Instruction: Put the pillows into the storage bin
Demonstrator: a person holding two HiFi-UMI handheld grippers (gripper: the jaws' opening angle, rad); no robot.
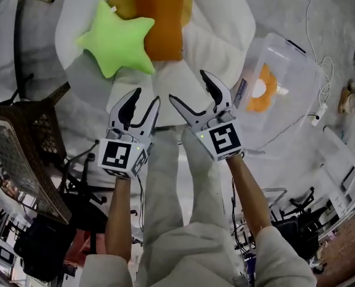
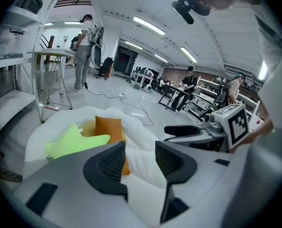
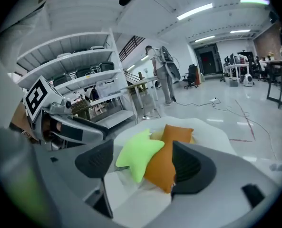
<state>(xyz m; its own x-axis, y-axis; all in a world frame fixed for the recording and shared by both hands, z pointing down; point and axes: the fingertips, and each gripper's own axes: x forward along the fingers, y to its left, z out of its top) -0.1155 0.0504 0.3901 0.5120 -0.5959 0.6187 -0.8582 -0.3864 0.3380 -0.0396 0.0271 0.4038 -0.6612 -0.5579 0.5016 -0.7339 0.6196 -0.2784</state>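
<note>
A lime-green star pillow (image 1: 117,37) lies on a white round cushion (image 1: 222,34), leaning against an orange rectangular pillow (image 1: 159,17), with a yellow pillow (image 1: 122,2) behind them. To the right stands a clear storage bin (image 1: 297,64) holding an orange-and-white ring pillow (image 1: 262,88). My left gripper (image 1: 148,95) and right gripper (image 1: 186,84) hover side by side just short of the pillows, both open and empty. The star (image 3: 138,156) and orange pillow (image 3: 167,160) show beyond the right gripper (image 3: 143,163). The left gripper (image 2: 140,151) also stands short of the star (image 2: 74,141).
A wicker chair (image 1: 27,148) stands at the left, close to the cushion. White cables (image 1: 321,58) trail over the floor beyond the bin. Office chairs and frames sit near my legs. People stand far off in the room (image 2: 86,51).
</note>
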